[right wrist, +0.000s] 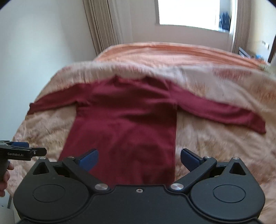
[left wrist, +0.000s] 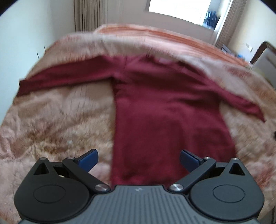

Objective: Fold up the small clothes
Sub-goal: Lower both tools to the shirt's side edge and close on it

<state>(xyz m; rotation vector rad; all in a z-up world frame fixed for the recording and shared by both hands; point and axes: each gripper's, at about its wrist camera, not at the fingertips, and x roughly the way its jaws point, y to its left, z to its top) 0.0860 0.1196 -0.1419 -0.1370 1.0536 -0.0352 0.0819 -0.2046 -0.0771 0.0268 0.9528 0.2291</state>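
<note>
I have a maroon shirt (left wrist: pixel 169 110) spread flat on the bed (left wrist: pixel 57 120), hem toward me, collar at the far side, both sleeves stretched out sideways. My left gripper (left wrist: pixel 138 161) hangs over the hem, jaws wide apart with nothing between them; its left pad is over bare blanket just past the shirt's left edge. My right gripper (right wrist: pixel 138 161) hangs over the hem too, jaws equally wide and empty, right pad beyond the shirt's right edge. In the right wrist view the left gripper shows at the left border, held by a hand (right wrist: pixel 5 179). There is open blanket on either side of the body below each sleeve. A wall (right wrist: pixel 34 48) runs close along the bed's left side; curtains (right wrist: pixel 101 25) and a window (right wrist: pixel 186 12) lie past the far end. Both views are motion-blurred
</note>
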